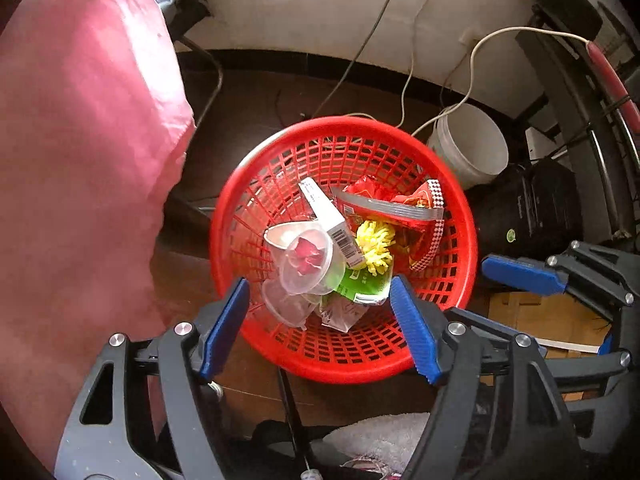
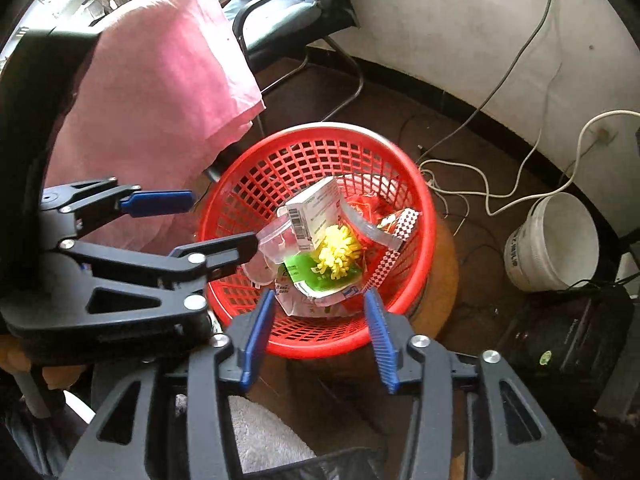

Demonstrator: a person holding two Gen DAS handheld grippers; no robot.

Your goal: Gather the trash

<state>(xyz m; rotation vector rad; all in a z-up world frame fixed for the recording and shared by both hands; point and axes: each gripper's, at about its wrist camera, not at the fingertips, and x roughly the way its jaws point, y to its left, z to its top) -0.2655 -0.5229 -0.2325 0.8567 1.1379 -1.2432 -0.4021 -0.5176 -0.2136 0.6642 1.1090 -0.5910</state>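
Ribbed blue pads on black plastic arms, closest to both lenses: left hand-held gripper (image 1: 320, 320) spread wide with nothing between the pads, right hand-held gripper (image 2: 320, 336) parted about halfway and likewise empty, both hanging just above the round red plastic lattice basket (image 1: 280, 356) on the dark brown floor (image 1: 248, 96). Inside the basket, already piled: crumpled clear plastic cups (image 1: 304, 264), a white cardboard box with a barcode (image 1: 332, 220), a yellow fringed flower-like scrap (image 1: 376, 248), a green and white foil lid (image 1: 360, 284), a glossy red snack wrapper with a chequered edge (image 1: 400, 208). Likely trouble: light, springy cups and slick foil perched high, apt to slide or spill over the rim if a pad nudges the thin, flexible basket wall or tips it. Close beside the basket, a draped pink cloth (image 1: 88, 140), soft and matt, easy to snag, and white cables (image 2: 480, 184) trailing toward a white plastic bucket (image 2: 552, 240).
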